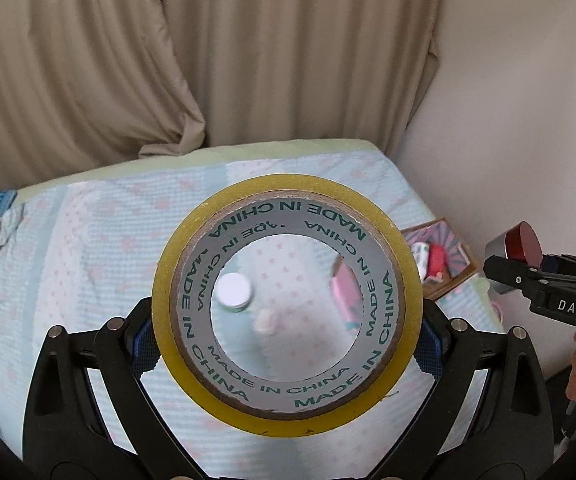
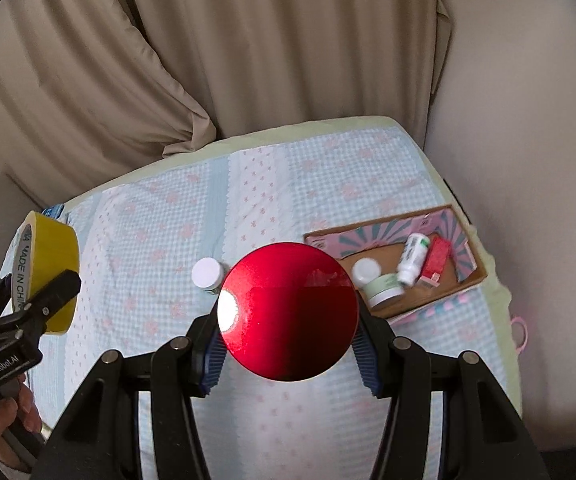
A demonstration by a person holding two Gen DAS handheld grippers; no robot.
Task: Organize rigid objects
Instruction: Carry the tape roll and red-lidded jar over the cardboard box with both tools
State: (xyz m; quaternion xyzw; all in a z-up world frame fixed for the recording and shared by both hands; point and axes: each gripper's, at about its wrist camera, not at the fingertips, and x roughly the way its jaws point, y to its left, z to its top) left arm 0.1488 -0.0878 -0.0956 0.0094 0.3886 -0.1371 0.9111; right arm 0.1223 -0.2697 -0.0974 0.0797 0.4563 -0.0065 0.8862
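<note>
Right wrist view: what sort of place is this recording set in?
Most likely a bedroom at home. A bed with a pale blue checked flower-print cover stands against beige curtains and a plain wall, with a cardboard box of toiletries on it.

The quilted bed (image 2: 272, 184) lies open across its far and left parts; a white-capped jar (image 2: 207, 274) stands mid-bed, the filled cardboard box (image 2: 470, 280) at right.
</note>
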